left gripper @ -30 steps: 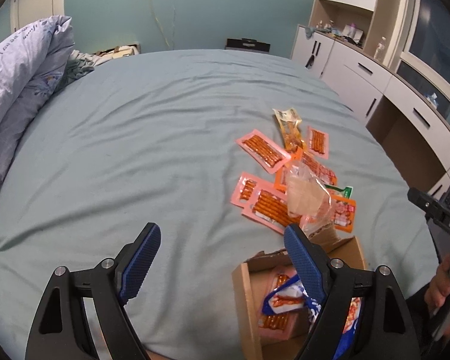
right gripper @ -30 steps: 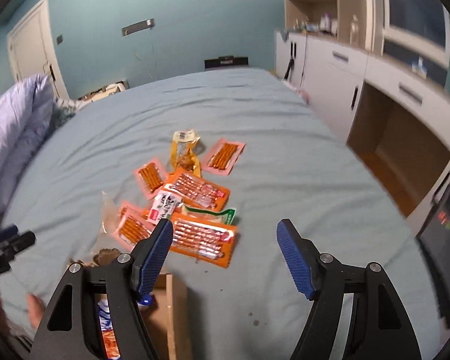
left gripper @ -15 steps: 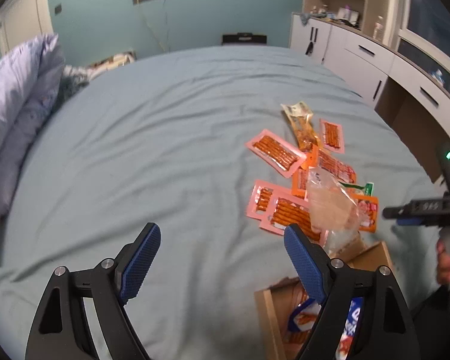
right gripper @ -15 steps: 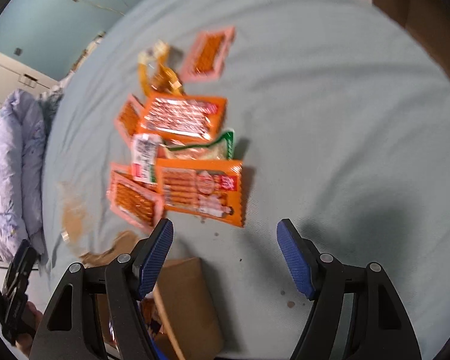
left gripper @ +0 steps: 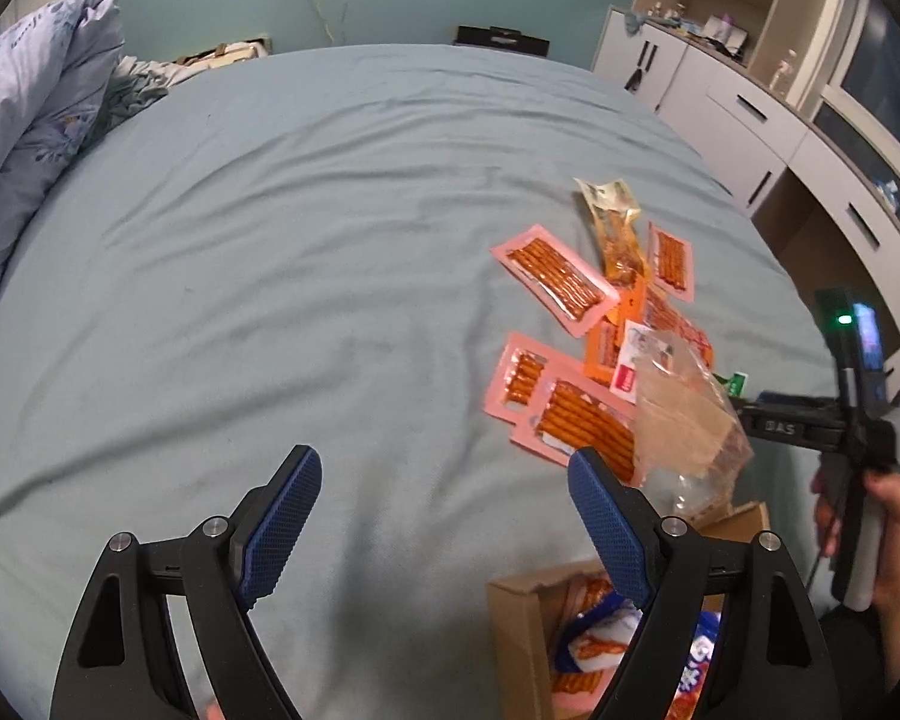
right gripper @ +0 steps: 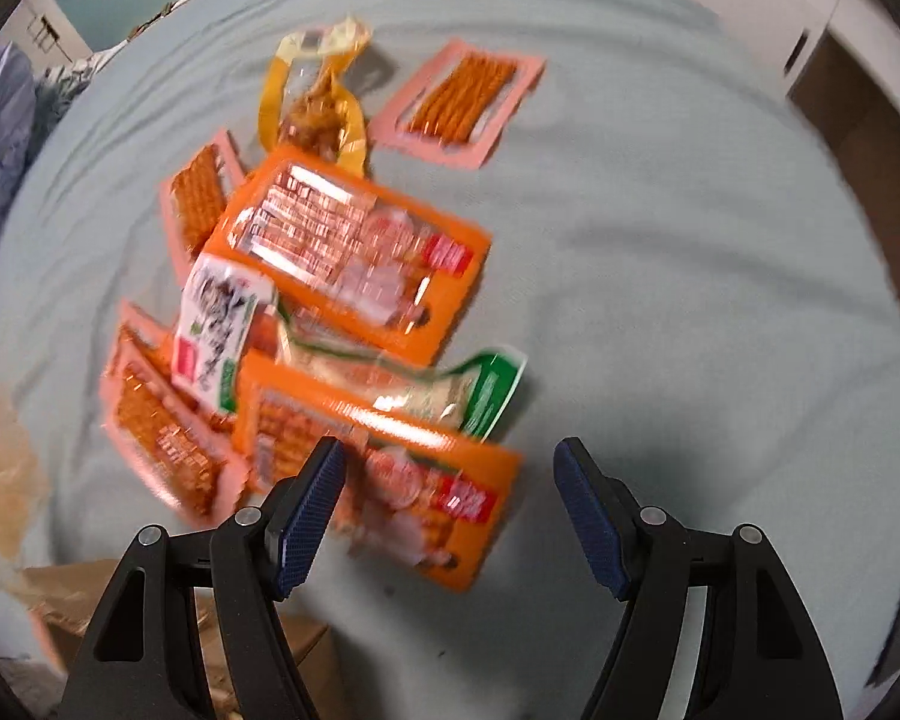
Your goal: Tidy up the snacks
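On the bed (left gripper: 270, 240), both tools spread; only left view shows box (left gripper: 513, 630) contents.

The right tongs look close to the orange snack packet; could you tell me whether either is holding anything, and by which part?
Nothing is held. The right tongs are open above the nearest orange packet, and the left tongs are open over the bedsheet.

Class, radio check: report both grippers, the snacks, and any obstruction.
Left gripper open, empty. Right gripper open, above nearest orange pack. Cardboard box partly filled. Nothing blocking.
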`<state>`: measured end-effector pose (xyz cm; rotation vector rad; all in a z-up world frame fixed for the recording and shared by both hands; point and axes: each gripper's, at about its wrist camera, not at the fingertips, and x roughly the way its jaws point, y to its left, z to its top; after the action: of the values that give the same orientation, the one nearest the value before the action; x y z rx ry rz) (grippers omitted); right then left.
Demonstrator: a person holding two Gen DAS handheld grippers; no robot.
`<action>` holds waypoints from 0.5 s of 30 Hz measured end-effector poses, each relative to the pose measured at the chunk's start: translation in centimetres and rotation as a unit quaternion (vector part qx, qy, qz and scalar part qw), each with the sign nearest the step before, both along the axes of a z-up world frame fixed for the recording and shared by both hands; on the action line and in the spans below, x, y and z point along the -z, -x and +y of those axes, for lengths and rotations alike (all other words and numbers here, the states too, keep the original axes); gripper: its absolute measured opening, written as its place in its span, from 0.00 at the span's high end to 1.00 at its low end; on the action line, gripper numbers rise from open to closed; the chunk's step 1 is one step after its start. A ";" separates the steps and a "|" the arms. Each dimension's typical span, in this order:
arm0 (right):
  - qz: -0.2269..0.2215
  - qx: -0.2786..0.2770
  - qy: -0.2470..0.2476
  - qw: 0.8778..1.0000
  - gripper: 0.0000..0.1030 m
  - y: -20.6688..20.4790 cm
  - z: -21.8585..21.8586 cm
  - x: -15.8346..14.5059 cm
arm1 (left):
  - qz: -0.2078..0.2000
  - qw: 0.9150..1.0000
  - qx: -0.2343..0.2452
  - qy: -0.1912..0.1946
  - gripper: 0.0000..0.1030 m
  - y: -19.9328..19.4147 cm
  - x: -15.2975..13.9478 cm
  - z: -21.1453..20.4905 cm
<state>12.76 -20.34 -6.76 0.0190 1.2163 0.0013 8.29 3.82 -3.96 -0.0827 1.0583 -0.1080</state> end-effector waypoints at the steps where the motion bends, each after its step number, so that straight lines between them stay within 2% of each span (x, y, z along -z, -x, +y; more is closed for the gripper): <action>1: -0.013 -0.003 0.013 1.000 0.31 -0.2 0.5 -0.2 | -0.002 1.000 0.006 -0.005 0.17 -0.5 0.0 -0.1; 3: -0.017 -0.006 0.009 1.000 0.31 0.0 1.1 -0.6 | -0.006 0.999 0.016 -0.027 0.17 -1.6 0.2 -0.5; 5: 0.006 -0.004 -0.018 1.000 0.31 0.2 1.4 -0.1 | -0.008 0.998 0.027 -0.054 0.17 -3.1 0.7 -1.0; 8: 0.042 -0.002 -0.053 0.998 0.31 0.6 1.4 1.4 | 0.011 0.997 0.045 -0.055 0.17 -4.7 2.3 -1.6; 12: 0.051 -0.022 -0.016 0.998 0.31 -0.6 2.6 2.6 | 0.029 0.995 0.061 -0.071 0.17 -5.6 3.8 -2.6; 15: 0.041 -0.039 -0.001 0.998 0.29 -1.1 3.6 3.3 | 0.024 0.993 0.072 -0.086 0.17 -6.2 4.0 -3.1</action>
<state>13.83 -16.75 -10.03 -0.0267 1.2981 0.0697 14.51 0.76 -7.97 0.1474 1.1169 -0.1444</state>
